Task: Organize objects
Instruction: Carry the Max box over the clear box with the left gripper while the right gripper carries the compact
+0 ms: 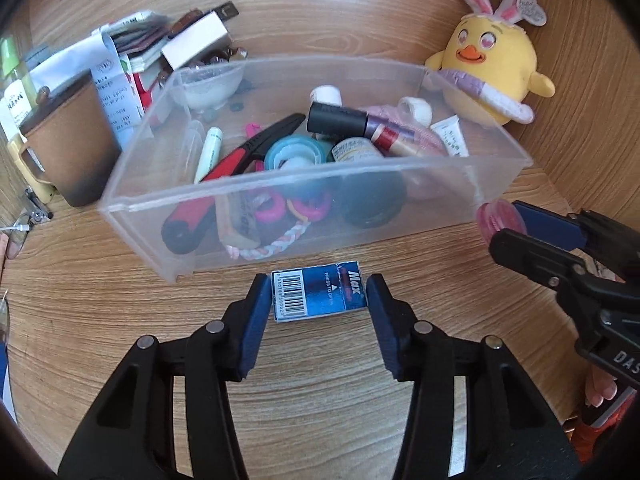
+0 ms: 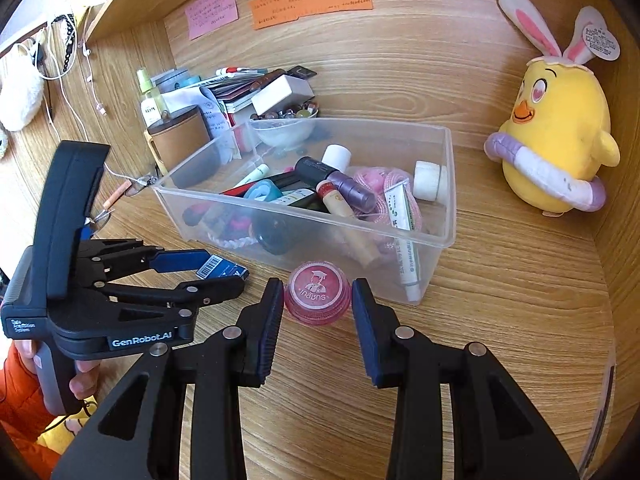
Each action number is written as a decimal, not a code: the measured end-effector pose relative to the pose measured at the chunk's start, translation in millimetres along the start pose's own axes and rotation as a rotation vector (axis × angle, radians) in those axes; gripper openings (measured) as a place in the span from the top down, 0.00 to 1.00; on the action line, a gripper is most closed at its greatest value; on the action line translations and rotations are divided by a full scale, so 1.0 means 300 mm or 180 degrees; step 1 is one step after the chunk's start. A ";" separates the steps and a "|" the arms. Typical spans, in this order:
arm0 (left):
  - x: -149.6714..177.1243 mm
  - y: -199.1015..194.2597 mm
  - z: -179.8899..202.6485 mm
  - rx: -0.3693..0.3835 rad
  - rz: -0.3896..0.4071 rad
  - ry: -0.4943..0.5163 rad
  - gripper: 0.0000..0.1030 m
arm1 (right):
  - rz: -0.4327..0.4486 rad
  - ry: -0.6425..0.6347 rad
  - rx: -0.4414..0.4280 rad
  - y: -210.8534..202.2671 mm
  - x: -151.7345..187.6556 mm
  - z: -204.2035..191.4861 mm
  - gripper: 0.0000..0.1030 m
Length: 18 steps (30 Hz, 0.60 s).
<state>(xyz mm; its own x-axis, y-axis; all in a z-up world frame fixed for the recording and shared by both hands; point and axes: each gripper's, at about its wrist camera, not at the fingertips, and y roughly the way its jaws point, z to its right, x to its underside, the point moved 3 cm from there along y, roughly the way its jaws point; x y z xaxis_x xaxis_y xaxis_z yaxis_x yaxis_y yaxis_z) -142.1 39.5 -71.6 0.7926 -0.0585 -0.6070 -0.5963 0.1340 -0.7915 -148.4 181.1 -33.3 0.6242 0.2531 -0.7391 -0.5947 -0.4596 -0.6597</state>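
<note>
Left gripper point(image 1: 319, 294), lower centre: pads pinch blue box point(image 1: 319, 297) at both ends, box on desk point(image 1: 320, 400) just before bin.

Right gripper point(image 2: 317, 300), lower centre: pads flank pink jar point(image 2: 318, 298), appear touching; jar outside bin.

Clear bin point(image 2: 448, 184), mid frame: already full of small items.

Judgement: mostly sorted; box, jar left.

Plush chick point(image 2: 560, 140), far right, untouched.

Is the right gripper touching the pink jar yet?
Touching, it seems. In the right wrist view both pads of the right gripper sit flush against the sides of the pink jar, no desk showing between; how firmly it grips cannot be told.
</note>
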 end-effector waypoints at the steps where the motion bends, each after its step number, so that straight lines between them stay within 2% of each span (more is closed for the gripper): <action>1: -0.004 -0.024 0.001 0.0018 0.0064 0.0009 0.53 | 0.0016 -0.0012 0.0002 -0.004 -0.005 -0.003 0.69; 9: -0.065 -0.184 0.002 0.0121 0.0558 0.0059 0.53 | 0.0217 -0.0087 0.0080 -0.055 -0.065 -0.036 0.69; 18: -0.185 -0.246 -0.044 0.0103 0.0911 -0.0011 0.53 | 0.0426 -0.0104 0.0258 -0.075 -0.171 -0.037 0.69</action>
<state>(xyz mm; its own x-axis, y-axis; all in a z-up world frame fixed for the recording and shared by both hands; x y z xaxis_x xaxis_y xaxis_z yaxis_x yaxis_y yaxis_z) -143.8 19.7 19.5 0.5932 -0.0103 -0.8050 -0.7914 0.1761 -0.5854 -161.4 169.0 21.1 0.5206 0.2225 -0.8243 -0.7112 -0.4212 -0.5628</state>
